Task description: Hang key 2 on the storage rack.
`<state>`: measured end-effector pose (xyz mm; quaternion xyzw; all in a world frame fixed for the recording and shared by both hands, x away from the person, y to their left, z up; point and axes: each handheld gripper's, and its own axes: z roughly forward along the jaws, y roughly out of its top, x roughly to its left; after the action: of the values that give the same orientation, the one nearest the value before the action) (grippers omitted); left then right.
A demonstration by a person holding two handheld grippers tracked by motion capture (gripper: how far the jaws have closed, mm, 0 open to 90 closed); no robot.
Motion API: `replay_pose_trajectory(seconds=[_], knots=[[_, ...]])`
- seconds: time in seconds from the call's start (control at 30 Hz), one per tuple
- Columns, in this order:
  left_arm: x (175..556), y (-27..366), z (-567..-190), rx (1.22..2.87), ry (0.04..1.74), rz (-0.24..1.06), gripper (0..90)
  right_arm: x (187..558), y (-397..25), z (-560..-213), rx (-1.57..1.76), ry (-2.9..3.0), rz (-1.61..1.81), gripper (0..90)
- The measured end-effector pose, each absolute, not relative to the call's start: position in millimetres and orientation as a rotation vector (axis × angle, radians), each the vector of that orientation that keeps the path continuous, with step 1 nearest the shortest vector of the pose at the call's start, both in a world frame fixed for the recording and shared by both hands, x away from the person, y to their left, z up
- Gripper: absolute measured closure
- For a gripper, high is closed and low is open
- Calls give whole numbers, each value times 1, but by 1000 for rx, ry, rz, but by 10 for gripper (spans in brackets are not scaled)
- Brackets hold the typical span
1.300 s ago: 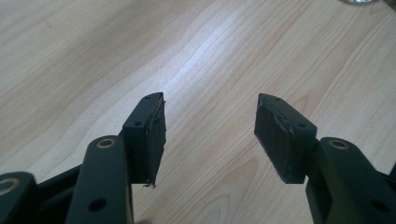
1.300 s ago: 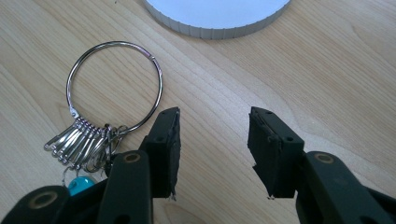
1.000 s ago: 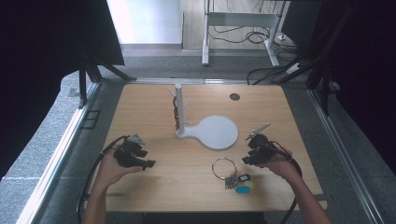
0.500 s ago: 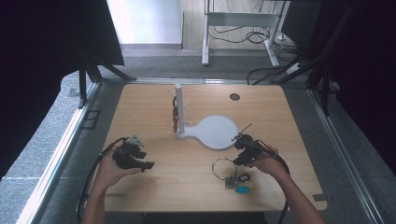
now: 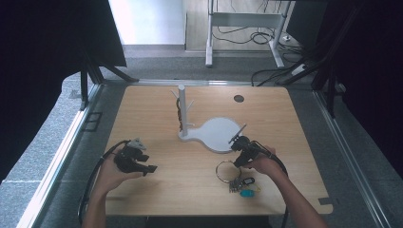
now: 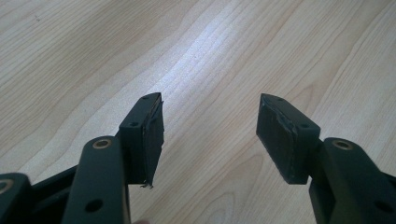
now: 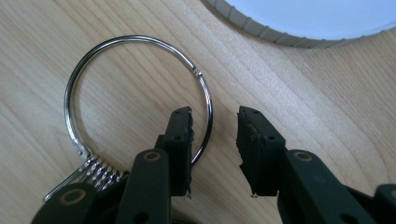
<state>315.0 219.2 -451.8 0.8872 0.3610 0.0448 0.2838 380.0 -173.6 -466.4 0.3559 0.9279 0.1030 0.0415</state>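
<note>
A large metal key ring (image 7: 140,84) lies flat on the wooden table, with several keys bunched at its lower left. In the high view the ring (image 5: 224,171) carries keys and a blue tag (image 5: 245,193). My right gripper (image 7: 214,135) is open and straddles the ring's right-hand wire, one jaw inside the loop and one outside. In the high view the right gripper (image 5: 237,161) sits just below the white stand base (image 5: 219,134). A white post with pegs (image 5: 182,109) rises from that base. My left gripper (image 6: 210,126) is open over bare wood, seen at the left (image 5: 142,167).
A dark round hole (image 5: 238,98) marks the table's far right. Black cables trail from both grippers. Metal frame rails run along the table's left and right sides. The base's ribbed rim (image 7: 261,32) lies just beyond the ring.
My right gripper has moved left and toward the near edge, from beside the base down onto the key ring. The left gripper has stayed in place.
</note>
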Motion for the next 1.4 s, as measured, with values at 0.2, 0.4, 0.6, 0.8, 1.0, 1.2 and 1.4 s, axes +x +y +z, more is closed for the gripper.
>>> replay_pose_trajectory(seconds=[0.2,0.4,0.6,0.8,1.0,1.2,1.4], knots=[[315,225,-451,2350,977,123,420,384,-165,-470,1064,2843,260,696],[313,228,-450,2337,978,119,420,386,-161,-475,1066,2861,207,723],[314,228,-450,2337,976,118,421,385,-158,-477,1073,2872,196,785],[314,228,-451,2339,978,116,421,388,-160,-477,1099,2892,219,853],[314,226,-452,2351,977,112,422,387,-160,-477,1096,2892,228,866],[314,226,-452,2350,973,107,424,383,-158,-476,1050,2891,170,869],[314,229,-452,2344,979,101,426,377,-162,-456,1008,2841,222,871]])
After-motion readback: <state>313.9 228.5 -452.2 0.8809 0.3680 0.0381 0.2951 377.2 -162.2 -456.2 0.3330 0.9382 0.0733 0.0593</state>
